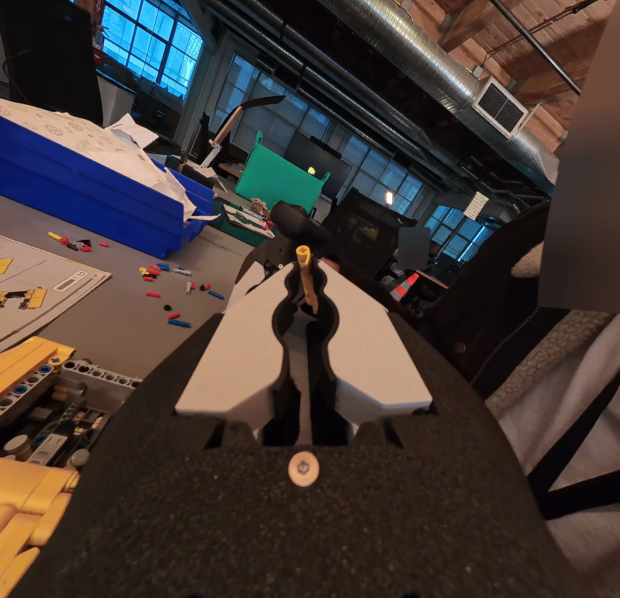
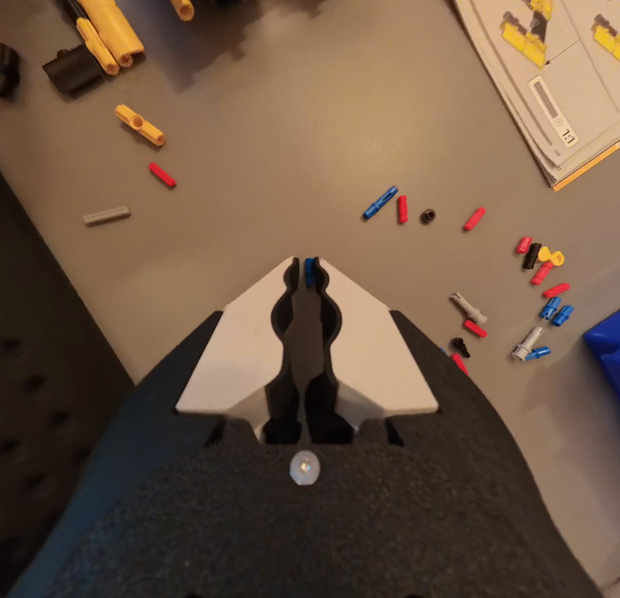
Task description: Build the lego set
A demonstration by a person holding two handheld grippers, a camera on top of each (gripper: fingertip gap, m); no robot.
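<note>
Yellow axle piece (image 1: pixel 308 279) stands pinched between the closed fingers of the left gripper (image 1: pixel 306 273), lifted off the grey table (image 1: pixel 127 313). The right gripper (image 2: pixel 310 266) clamps a blue pin (image 2: pixel 310 270) at its tips; loose pins (image 2: pixel 543 279) lie at three o'clock, the instruction booklet (image 2: pixel 550 88) at one o'clock.

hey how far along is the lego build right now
Done so far: a yellow and grey model already stands partly assembled on the table. In hand: the left gripper is shut on a yellow rod, and the right gripper is shut on a blue pin. Left: many loose pins lie scattered beside the open instruction booklet, so plenty remains.
</note>
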